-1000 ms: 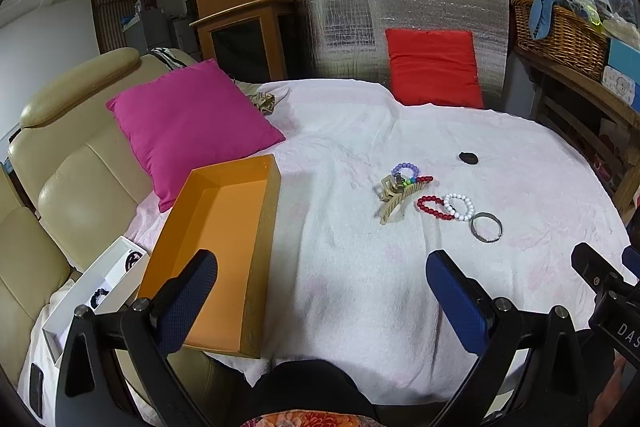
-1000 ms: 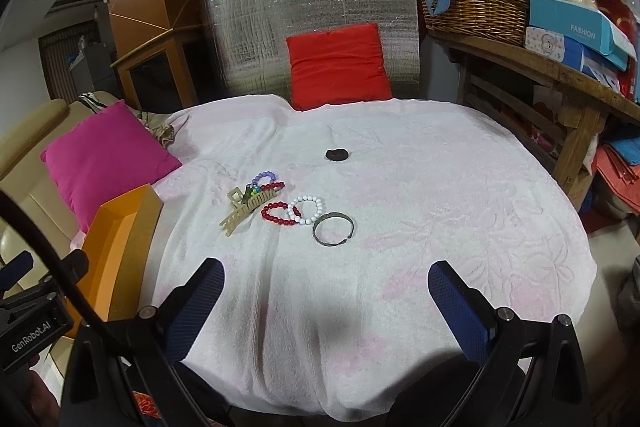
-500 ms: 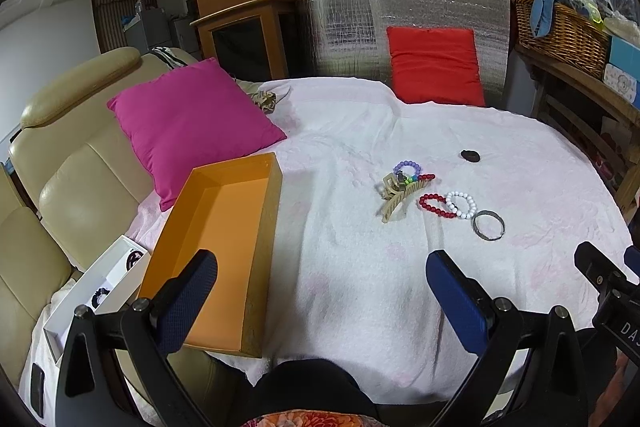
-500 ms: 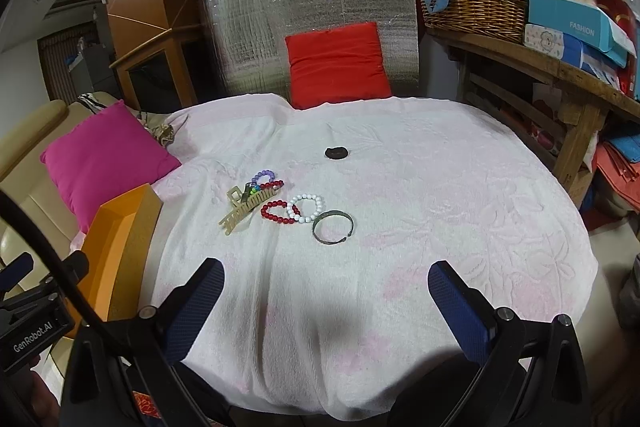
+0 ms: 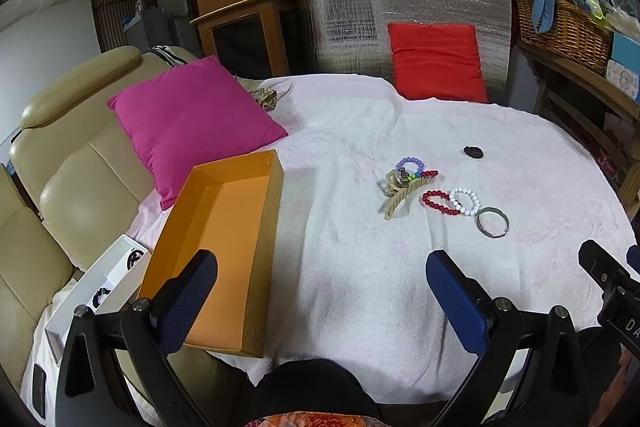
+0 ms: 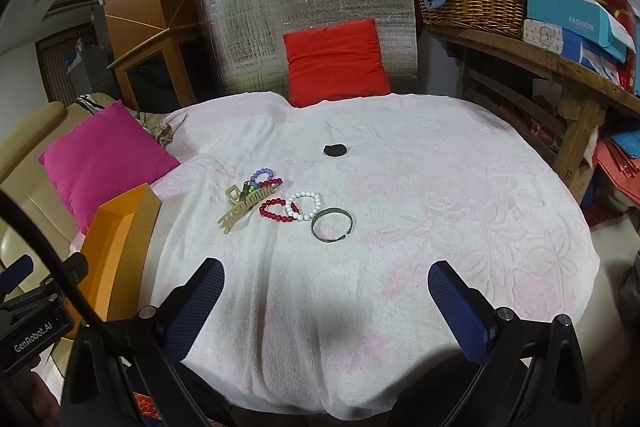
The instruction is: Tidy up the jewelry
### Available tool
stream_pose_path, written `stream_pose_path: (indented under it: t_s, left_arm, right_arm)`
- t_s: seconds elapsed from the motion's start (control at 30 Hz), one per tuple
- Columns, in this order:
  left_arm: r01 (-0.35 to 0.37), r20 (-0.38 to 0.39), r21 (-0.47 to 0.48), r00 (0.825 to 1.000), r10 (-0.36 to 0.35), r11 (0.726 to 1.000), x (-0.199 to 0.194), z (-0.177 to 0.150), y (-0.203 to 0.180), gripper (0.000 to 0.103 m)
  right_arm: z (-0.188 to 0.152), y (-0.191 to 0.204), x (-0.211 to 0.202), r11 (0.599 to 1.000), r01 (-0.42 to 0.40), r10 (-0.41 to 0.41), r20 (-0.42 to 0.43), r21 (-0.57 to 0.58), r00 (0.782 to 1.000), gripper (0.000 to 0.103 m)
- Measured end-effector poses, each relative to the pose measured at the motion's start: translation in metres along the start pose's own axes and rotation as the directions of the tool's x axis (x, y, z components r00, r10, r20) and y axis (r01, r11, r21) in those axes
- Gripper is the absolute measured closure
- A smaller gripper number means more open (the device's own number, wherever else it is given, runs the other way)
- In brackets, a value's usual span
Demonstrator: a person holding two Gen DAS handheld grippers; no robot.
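Lengthwise, the hair claw [image 6: 246, 206] runs near-left to far-right — flat.

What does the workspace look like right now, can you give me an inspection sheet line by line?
Surface: table under a white cloth.
Job's things: orange box open, empty; hair claw, red beads, white beads, purple beads, bangle clustered on the cloth.
Clutter: small dark item lying apart.
Grippers: left gripper and right gripper open, holding nothing.
Cables: black cable at left.
Surroundings: pink cushion, red cushion, wicker basket.
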State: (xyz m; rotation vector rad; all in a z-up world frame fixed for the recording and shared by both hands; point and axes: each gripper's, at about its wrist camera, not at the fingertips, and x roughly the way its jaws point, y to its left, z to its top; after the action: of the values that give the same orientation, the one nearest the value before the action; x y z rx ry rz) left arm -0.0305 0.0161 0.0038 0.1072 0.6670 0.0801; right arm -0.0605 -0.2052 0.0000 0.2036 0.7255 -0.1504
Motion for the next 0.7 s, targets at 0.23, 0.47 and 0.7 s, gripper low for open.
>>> stream_pose_path:
  t_s: [0.23,0.47,0.7]
  left_arm:
    - [-0.011,-0.02,0.011,1.0,0.012,1.0,0.014,0.002,-0.002,0.0]
    - [-0.01,-0.068,0.027,0.998,0.011,1.0,0.052,0.008,-0.004,0.0]
    - [0.088,-0.163,-0.006,0.983,-0.087,0.996,0.116,0.013,0.002,0.0]
  right_arm:
    - [0.005,-0.003,0.014,1.0,0.002,-0.002,-0.015,0.009,1.0,0.0]
    - [0.013,-0.017,0.047,0.998,-0.062,0.062,-0.018,0.028,0.998,0.0]
    - [0.024,-0.051,0.112,0.978,-0.193,0.2,-0.086,0.079,0.976,0.019]
